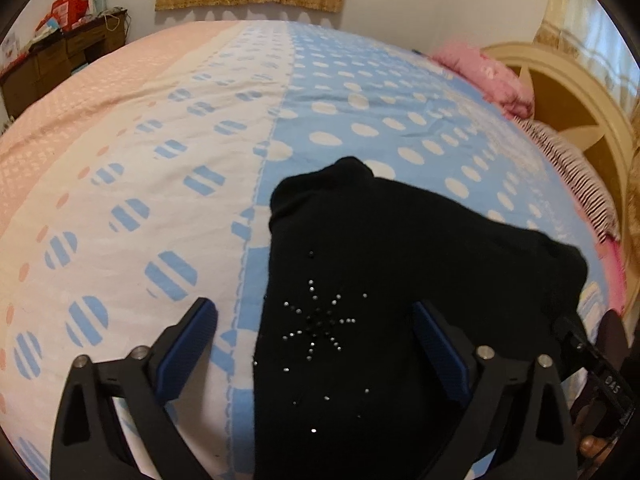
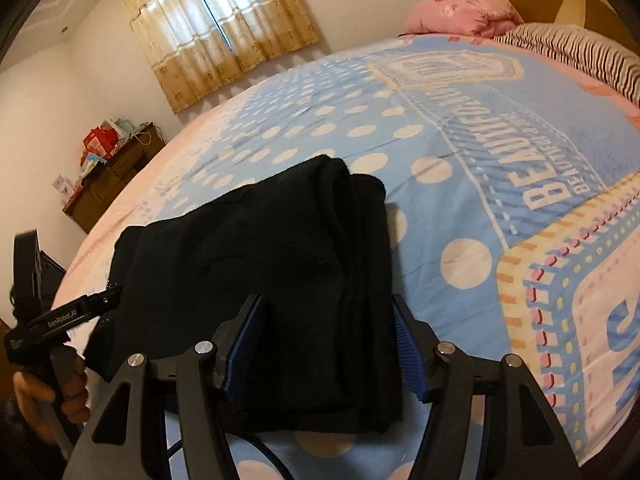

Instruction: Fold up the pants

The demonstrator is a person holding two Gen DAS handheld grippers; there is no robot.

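Note:
Black pants (image 1: 400,264) lie folded into a flat stack on the bed, with a star of small rhinestones (image 1: 320,320) on top. My left gripper (image 1: 316,320) hangs open and wide over the stack's left edge, with one finger over the sheet and the other over the cloth. In the right wrist view the pants (image 2: 260,264) show their layered folded edge on the right. My right gripper (image 2: 328,320) stands open astride that edge, and the pads do not visibly press on the cloth. A hand (image 2: 60,392) holds the left gripper's body (image 2: 76,314) at the stack's left side.
The bed sheet (image 1: 352,92) is blue with white dots, turning white and pink to the left. A pink pillow (image 2: 460,14) and a striped pillow (image 2: 580,52) lie by the cream headboard (image 1: 560,92). A cluttered wooden desk (image 1: 60,56) stands by the far wall, under curtains (image 2: 216,36).

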